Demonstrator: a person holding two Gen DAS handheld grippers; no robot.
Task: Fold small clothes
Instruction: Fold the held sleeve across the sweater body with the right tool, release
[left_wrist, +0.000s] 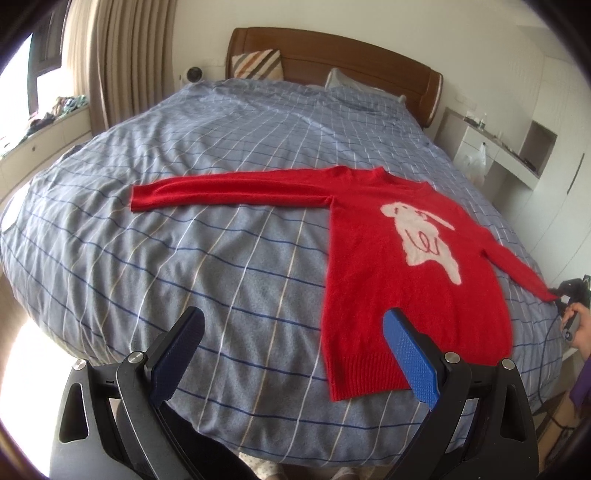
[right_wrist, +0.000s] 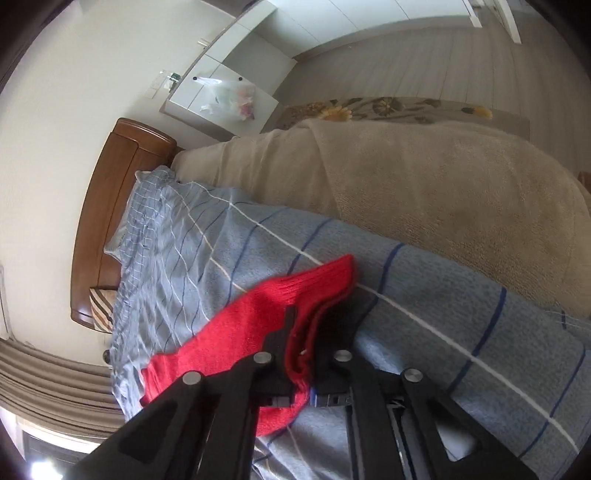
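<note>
A red sweater (left_wrist: 413, 280) with a white dog motif is laid flat, front up, on the blue checked bedspread (left_wrist: 207, 258), toward the right side of the bed. One sleeve (left_wrist: 229, 192) is stretched straight out to the left; the other sleeve's cuff (right_wrist: 314, 291) is clamped between the closed jaws of the right gripper (right_wrist: 306, 332), which is rolled onto its side and angled down at the bed's edge. In the left wrist view that gripper is seen at the far right, held in a hand (left_wrist: 581, 328). The left gripper (left_wrist: 295, 350) is held angled down above the near edge of the bed, jaws wide apart, nothing between them; its right finger (left_wrist: 410, 358) is seen over the sweater's hem.
</note>
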